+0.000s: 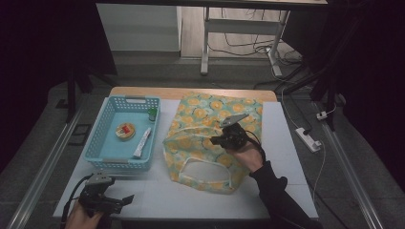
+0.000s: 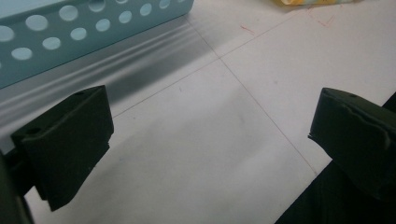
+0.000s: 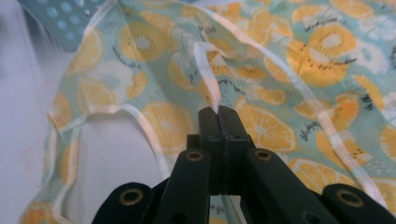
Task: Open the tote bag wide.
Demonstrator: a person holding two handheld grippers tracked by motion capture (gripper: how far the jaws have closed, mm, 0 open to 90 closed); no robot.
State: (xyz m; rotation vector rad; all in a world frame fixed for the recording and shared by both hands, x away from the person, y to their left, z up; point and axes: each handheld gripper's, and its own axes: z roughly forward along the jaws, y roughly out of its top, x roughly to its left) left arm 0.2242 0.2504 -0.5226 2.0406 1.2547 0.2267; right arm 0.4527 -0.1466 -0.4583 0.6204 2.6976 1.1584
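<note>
A fabric bag (image 1: 210,138) printed with orange slices lies on the white table, its handle loop toward the front. My right gripper (image 1: 216,141) rests over the bag's middle, shut on a fold of its pale trim (image 3: 208,79); the right gripper (image 3: 219,112) pinches that strip between closed jaws, lifting it slightly. My left gripper (image 1: 128,199) hovers at the front left of the table, in front of the blue basket (image 1: 100,151). The left gripper (image 2: 210,126) stands open with bare table between its fingers (image 2: 70,140).
The blue basket (image 2: 56,37) holds a round tin with a red top (image 1: 125,130), a white tube (image 1: 142,142) and a small green bottle (image 1: 152,114). A power strip (image 1: 308,139) and cables lie on the floor to the right. A desk frame (image 1: 205,43) stands beyond the table.
</note>
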